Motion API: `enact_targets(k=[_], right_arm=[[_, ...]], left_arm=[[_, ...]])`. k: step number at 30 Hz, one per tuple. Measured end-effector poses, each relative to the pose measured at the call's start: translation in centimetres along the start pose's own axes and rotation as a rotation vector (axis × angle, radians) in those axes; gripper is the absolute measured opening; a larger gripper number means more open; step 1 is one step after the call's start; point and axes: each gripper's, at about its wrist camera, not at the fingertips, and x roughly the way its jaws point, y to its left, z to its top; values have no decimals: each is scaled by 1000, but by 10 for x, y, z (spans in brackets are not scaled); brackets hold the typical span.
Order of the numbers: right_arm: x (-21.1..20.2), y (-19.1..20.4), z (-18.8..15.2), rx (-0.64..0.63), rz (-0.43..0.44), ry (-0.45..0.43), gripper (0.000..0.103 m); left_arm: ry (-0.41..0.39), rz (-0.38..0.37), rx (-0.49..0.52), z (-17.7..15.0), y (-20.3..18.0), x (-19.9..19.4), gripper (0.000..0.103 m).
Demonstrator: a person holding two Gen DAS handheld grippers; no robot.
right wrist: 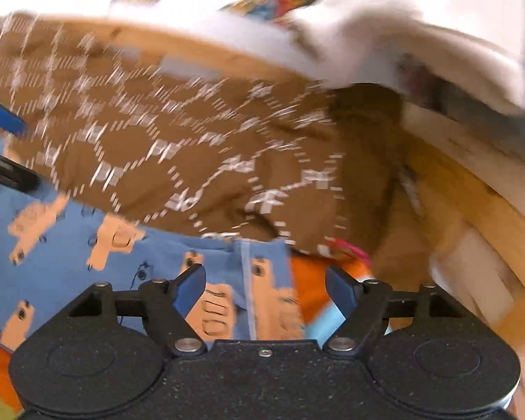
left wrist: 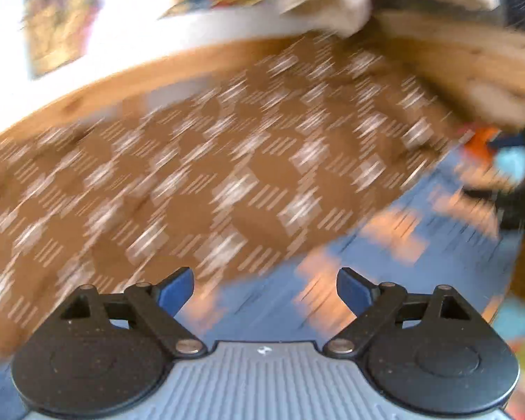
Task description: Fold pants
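Wooden frame (right wrist: 472,189) (blurred), brown pants (right wrist: 192,147)

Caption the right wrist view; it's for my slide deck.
Open right hand-held gripper above blue animal-print pants, brown patterned cloth beyond.

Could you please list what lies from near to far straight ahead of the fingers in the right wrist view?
Open right gripper → blue bear-print fabric → brown white-patterned pants → curved wooden edge → white cloth.
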Motion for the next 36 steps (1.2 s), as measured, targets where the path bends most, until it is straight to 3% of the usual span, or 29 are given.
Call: enact_targets(k=[4,5,6,8,12,14,18,22,25,27,29,32,36], right_arm=[[30,15,-2,-135,-40,72,82],[34,12,-5,-134,-59,72,90],[37,6,-8,-125,-88,68,97],[38,-6,-11,-124,-147,72,101],[21,2,-1,-122,-186,47,101],[2,19,5,-120,-97,-30,102],[-22,59,17,-68,218,-106,102],[-27,100,27,-19,458,-107,102],[-22,118,32,10,523,-80,102],[-13,118,30,24,531,-53,102],[-5,119,24,36,537,1,102],[1,118,13,57,537,40,102],[0,121,7,46,524,30,102]], left_arm=[[167,165,-62,-67,49,-12,93],[182,186,-97,-78,63,-19,96],[195,187,-139,-87,80,-31,100],[231,171,-214,-94,108,-48,99],[219,117,-282,-78,135,-78,99],[176,60,-320,-58,146,-79,99],[119,21,-323,-21,156,-52,99],[200,23,-285,6,166,-3,98],[287,-5,-288,12,171,24,83],[338,-41,-297,13,173,36,54],[363,-74,-316,11,176,43,41],[358,-74,-288,16,170,42,12],[357,-16,-228,23,157,39,9]])
